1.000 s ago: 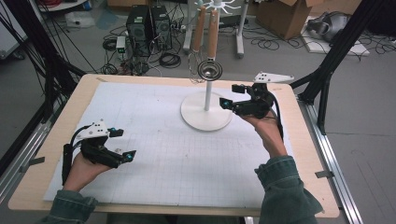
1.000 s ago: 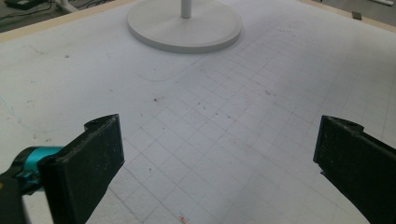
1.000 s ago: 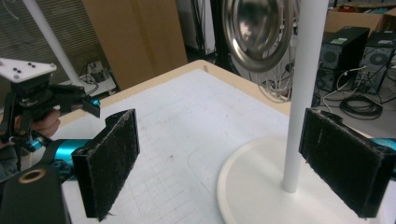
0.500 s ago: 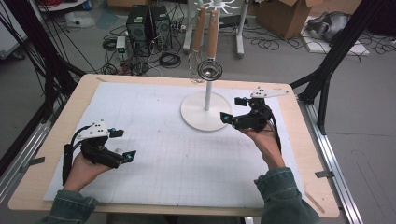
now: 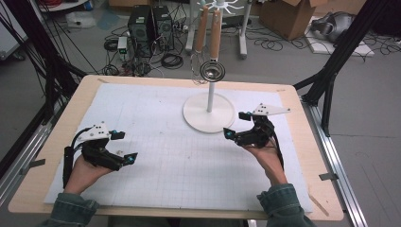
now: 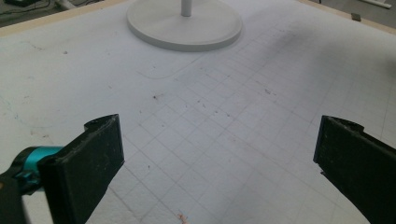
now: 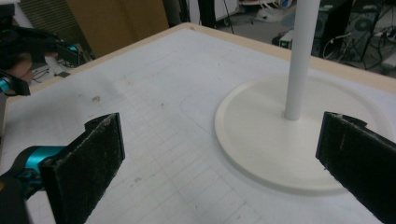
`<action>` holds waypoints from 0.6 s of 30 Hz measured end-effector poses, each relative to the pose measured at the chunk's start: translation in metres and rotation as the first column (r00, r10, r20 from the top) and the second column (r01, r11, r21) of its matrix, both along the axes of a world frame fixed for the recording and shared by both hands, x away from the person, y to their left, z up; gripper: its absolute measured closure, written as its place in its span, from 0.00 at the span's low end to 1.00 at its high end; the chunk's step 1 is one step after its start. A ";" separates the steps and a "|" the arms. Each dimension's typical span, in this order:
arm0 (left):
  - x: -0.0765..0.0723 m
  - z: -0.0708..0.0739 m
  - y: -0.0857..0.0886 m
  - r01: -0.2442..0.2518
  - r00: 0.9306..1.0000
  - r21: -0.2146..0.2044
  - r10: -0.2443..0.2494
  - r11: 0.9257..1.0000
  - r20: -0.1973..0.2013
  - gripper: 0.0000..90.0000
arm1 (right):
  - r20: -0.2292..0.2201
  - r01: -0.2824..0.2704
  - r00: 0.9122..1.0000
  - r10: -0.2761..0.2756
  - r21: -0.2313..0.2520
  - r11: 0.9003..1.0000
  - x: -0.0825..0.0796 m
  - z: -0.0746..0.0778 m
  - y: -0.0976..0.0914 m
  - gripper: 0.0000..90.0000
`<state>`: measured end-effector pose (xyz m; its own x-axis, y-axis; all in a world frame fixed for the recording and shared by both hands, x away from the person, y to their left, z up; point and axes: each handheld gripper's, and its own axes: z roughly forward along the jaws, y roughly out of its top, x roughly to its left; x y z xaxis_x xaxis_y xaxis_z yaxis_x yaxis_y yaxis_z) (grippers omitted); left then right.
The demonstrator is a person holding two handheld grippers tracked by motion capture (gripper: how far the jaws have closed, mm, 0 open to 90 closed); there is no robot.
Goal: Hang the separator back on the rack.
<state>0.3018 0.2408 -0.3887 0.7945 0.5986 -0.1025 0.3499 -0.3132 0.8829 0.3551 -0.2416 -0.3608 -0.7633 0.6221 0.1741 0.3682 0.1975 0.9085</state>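
Right gripper (image 5: 237, 124): sat low over the white mat, just beside the near right edge of the stand's round base; held by a hand reaching in from the bottom right.
Right gripper's jaws: had just been opening; stood wide apart, with nothing between them.
Right gripper view: looked past both black jaws at the white pole (image 7: 301, 60) rising from the base (image 7: 261, 140).
Left gripper (image 5: 124, 146): rested at the near left part of the mat, well apart from the stand.
Left gripper's jaws: stood wide apart too, held nothing; bare squared mat between them.
Left gripper view: showed the round base (image 6: 184, 25) far off at the top.
Stand (image 5: 208, 111): stood upright on the far middle of the mat, white, with a thin pole and a flat round base.
Strainer (image 5: 212, 71): small, round, metal; hung from the top of the stand by its wooden handle.
Second wooden handle (image 5: 201, 29): hung just beside the first; tool end hard to make out.
Mat (image 5: 156, 142): white with thin grid lines, covered most of the wooden table (image 5: 302, 142).
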 end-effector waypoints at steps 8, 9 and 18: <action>0.001 -0.002 0.000 -0.002 1.000 -0.002 0.002 1.000 -0.006 0.02 | 0.006 0.030 1.000 -0.030 0.003 1.000 -0.013 -0.011 -0.010 0.00; 0.001 -0.003 0.000 -0.001 1.000 0.000 0.001 1.000 -0.006 0.02 | -0.002 0.032 0.999 -0.032 0.005 0.999 -0.014 -0.014 -0.011 0.00; 0.001 -0.005 -0.001 0.001 1.000 -0.004 -0.001 1.000 -0.015 0.02 | -0.017 0.049 0.999 -0.049 -0.008 0.999 -0.024 -0.028 -0.021 0.00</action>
<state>0.3030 0.2402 -0.3939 0.7935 0.5972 -0.1170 0.3631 -0.3103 0.8786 0.3308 -0.2622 -0.3888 -0.7290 0.6599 0.1821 0.3934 0.1862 0.9003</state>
